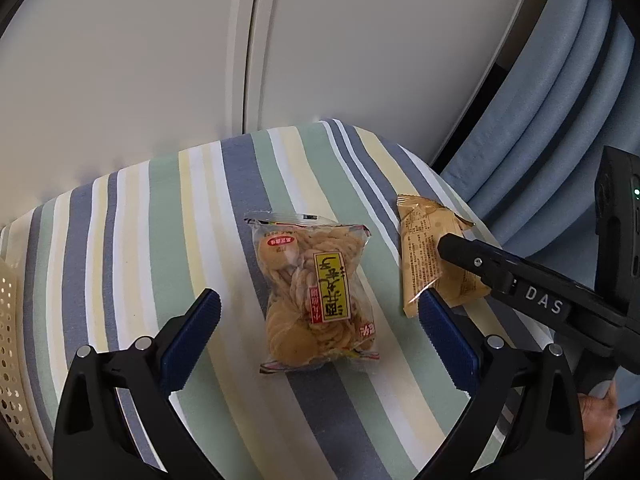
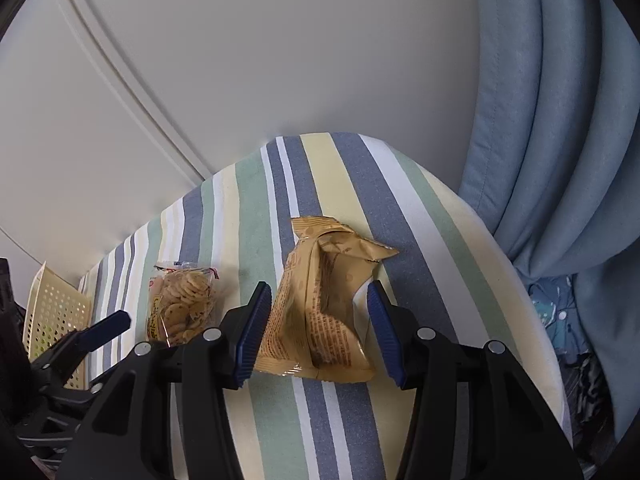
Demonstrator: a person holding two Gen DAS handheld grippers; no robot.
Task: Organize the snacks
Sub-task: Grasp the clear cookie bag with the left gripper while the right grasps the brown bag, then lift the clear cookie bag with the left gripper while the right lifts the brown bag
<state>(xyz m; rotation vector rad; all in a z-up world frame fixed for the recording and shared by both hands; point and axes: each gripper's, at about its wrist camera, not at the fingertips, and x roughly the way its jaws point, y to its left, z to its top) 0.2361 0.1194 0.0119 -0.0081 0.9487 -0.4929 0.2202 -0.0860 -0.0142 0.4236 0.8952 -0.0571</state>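
- Two snack packets lie on the striped tabletop (image 1: 132,216): clear cracker bag (image 1: 316,296) and tan foil pouch (image 2: 320,312).
- Both judged light, crinkly, slippery, contents fragile.
- Left gripper (image 1: 320,336): fingers apart, straddling the bag.
- Right gripper (image 2: 318,332): fingers apart around the pouch; grip mid-body, gently.

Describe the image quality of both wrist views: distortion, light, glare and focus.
Left wrist view: strong fisheye bending of the wall panels, dark vignette corners, soft even light, slight glare on the clear cracker bag, sharp print. Right wrist view: same barrel curve in the striped cloth and blue curtain; the tan packet has crinkle highlights, with shadow under the right gripper.
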